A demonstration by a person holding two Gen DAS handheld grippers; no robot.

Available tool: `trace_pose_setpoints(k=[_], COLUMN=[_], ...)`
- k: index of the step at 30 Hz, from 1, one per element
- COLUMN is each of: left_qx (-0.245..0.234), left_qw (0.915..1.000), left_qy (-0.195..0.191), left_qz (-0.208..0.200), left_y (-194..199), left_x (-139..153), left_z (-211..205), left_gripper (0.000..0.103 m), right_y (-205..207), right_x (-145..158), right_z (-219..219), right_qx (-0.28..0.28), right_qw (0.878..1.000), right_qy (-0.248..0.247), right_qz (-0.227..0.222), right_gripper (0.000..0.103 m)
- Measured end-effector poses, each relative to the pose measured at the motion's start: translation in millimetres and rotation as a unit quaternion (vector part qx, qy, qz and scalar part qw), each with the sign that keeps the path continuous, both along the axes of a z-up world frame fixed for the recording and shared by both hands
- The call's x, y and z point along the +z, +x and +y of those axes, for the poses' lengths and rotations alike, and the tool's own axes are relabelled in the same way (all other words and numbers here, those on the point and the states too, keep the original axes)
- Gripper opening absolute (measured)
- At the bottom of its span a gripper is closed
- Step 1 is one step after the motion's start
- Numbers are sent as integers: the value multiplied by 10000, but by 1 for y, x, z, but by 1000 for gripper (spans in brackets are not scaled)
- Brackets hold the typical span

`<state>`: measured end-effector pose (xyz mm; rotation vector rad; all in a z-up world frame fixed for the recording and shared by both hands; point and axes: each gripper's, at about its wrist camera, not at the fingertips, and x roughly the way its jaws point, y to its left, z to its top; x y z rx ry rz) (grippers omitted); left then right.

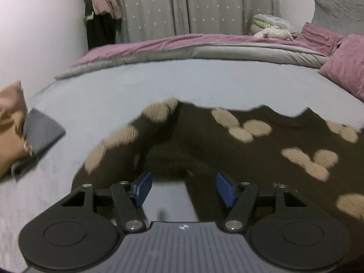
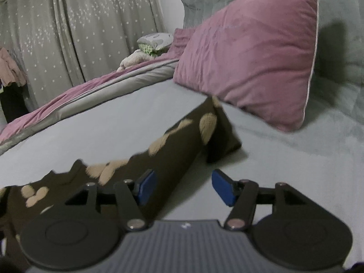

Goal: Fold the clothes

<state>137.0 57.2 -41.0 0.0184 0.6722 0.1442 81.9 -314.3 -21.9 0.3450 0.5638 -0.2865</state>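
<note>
A dark brown knit sweater with beige bow shapes (image 1: 261, 150) lies spread on the pale blue bed sheet (image 1: 136, 86). My left gripper (image 1: 184, 187) is open just above its near left part, with a rumpled fold and a strip of sheet between the blue pads (image 1: 143, 188). In the right wrist view one sleeve of the sweater (image 2: 182, 150) stretches away toward a pink pillow, its cuff end folded under. My right gripper (image 2: 183, 187) stands open beside that sleeve's right edge, the left pad over the cloth, the right pad over bare sheet. Neither gripper holds anything.
A pink pillow (image 2: 250, 59) leans on grey cushions at the head of the bed. A pink and grey duvet (image 1: 182, 50) is bunched along the far side. A folded grey garment (image 1: 38, 129) and a tan cushion (image 1: 9, 122) lie at the left. Star-patterned curtains (image 1: 193, 4) hang behind.
</note>
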Motion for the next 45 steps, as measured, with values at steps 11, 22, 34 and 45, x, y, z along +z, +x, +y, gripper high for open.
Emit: trace_pose_setpoints(k=[11,22,34,45], left_qx=[-242,-826,-529,-391], left_qw=[9941,9738,9611,9479], left_qy=[-1017,-1952,-2564,-3044], left_qz=[295,821,874,850], left_y=[-78,-103,-107,-106], left_x=[-9,-17,-21,-21], left_z=[17,45,83,97], left_gripper=[64,64,64,64], right_y=[-62,-99,-80,-87], right_x=[-26,10,5,9], right_z=[57,112,170,191], right_qx=[711,1813,2681,3234], right_qw=[9919,9811,9634,9460], right_qy=[919,681,5,200], right_qz=[505,-43,80,-18], right_gripper=[59,60,59,12])
